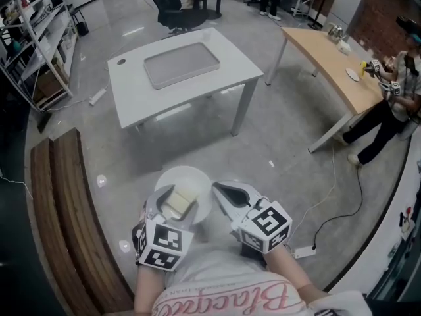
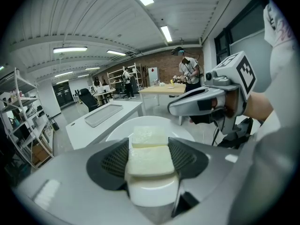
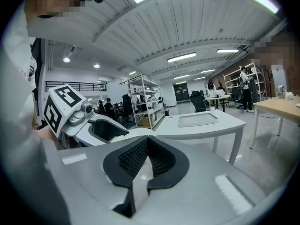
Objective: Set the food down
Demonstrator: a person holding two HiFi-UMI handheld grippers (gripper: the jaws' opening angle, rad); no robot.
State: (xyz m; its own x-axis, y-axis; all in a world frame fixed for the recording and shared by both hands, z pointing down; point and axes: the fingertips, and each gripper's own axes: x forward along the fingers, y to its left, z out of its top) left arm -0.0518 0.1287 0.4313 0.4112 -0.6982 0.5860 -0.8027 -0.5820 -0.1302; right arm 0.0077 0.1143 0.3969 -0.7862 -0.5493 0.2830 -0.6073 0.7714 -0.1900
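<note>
While the left gripper (image 1: 170,210) pressed its pads against the sides of the pale food block (image 2: 149,158), the white plate (image 1: 191,176) under the block hung over open floor, well short of the white table (image 1: 131,92). The right gripper (image 1: 224,191) sat just beside the plate, jaws together and empty. A grey tray (image 1: 181,64) occupied the tabletop's middle, with bare margins around it. A wooden bench (image 1: 60,203) bordered the left and a floor cable (image 1: 348,176) the right.
</note>
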